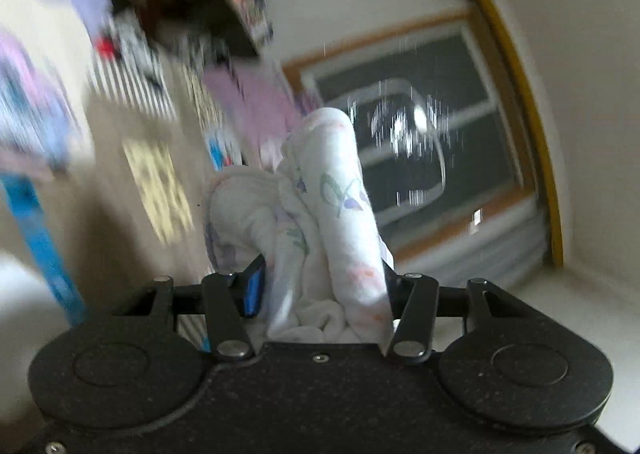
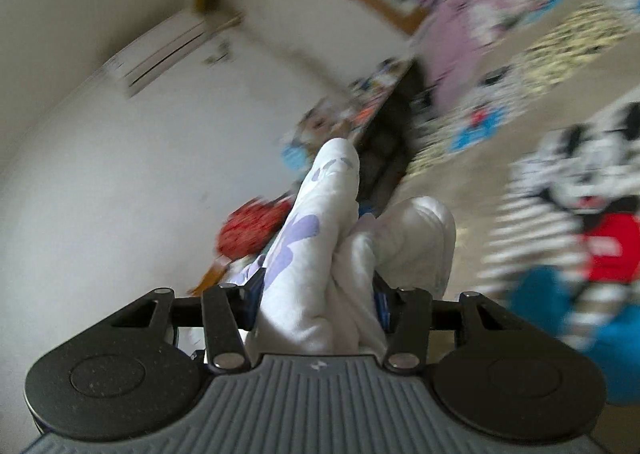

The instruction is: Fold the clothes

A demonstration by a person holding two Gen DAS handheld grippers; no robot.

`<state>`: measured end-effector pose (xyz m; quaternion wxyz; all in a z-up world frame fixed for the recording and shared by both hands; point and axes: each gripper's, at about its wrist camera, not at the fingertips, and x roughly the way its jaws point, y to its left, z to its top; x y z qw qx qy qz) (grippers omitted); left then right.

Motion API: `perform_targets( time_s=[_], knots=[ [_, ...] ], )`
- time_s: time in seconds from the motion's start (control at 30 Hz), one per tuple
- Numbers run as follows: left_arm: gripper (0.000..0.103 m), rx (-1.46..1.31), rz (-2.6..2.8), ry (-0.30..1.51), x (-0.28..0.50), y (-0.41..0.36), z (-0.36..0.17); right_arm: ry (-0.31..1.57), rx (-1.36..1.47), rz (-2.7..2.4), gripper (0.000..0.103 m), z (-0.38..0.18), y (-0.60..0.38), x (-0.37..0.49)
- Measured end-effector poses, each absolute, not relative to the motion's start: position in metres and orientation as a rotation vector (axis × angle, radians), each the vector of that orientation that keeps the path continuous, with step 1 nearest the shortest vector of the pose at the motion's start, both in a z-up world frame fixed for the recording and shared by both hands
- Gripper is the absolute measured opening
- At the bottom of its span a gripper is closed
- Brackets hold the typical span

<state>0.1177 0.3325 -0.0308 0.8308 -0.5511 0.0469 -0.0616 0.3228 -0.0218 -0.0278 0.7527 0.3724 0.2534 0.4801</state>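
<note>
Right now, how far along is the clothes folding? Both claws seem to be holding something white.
Early, by the look of it. No folded garment shows in either blurred view. In hand: the left gripper and the right gripper are each shut on bunched white printed cloth, lifted in the air; whether it is one garment I cannot tell. Left to do: spread and fold it, then other clothes like the striped top lying on the surface.
</note>
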Motion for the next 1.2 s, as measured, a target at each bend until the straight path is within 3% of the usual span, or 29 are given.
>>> perform_targets(
  time_s=[0.2, 0.47, 0.8, 1.2],
  knots=[
    [0.051, -1.199, 0.062, -0.084, 0.067, 0.401, -0.033, 0.611, 0.743, 1.272, 0.050, 0.011, 0.109, 0.334],
    [0.051, -1.211, 0.264, -0.244, 0.032, 0.445, -0.056, 0.727, 0.724, 1.438, 0.050, 0.006, 0.234, 0.339],
    [0.051, -1.253, 0.306, -0.225, 0.040, 0.485, -0.092, 0.835, 0.757, 1.459, 0.050, -0.041, 0.287, 0.350],
    [0.052, -1.311, 0.456, -0.059, 0.056, 0.501, -0.129, 0.993, 0.745, 1.294, 0.051, -0.115, 0.315, 0.368]
  ],
)
